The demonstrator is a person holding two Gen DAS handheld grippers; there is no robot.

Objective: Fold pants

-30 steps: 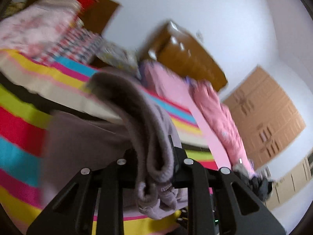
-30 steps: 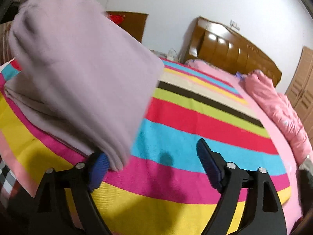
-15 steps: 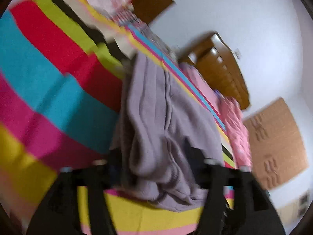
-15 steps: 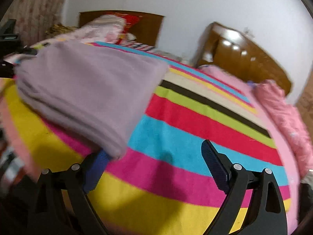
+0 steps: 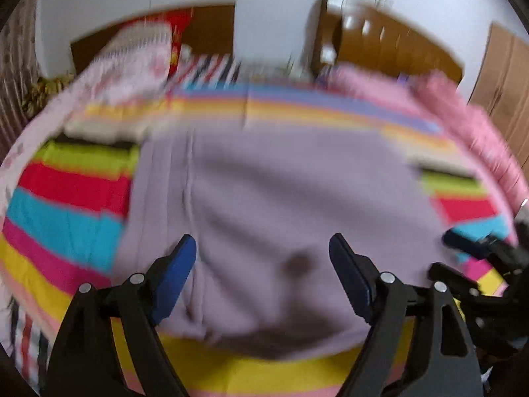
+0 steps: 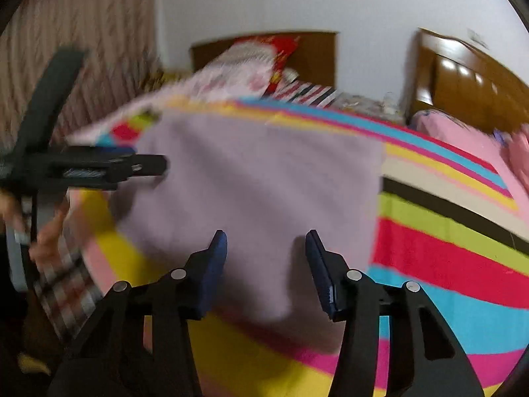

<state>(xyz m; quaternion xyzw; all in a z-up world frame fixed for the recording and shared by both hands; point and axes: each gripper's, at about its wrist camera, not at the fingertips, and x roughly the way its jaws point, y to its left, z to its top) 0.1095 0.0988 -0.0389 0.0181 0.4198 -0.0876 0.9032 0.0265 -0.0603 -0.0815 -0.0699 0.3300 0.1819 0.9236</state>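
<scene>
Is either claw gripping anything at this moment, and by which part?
Nothing is held. The folded lilac fleece pants lie on the striped blanket; the left claw and right claw are open above them.

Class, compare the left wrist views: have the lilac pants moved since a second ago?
Yes. The lilac pants, then hanging pinched in the left tool, now lie flat on the striped blanket below the headboard; its jaws have just opened.

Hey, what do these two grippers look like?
Both match: the left gripper and right gripper each have two angular black fingers with open cut-outs, silver round rivets at the joints, and dark blue pads on the inner faces. No cables or sleeves are visible.
</scene>
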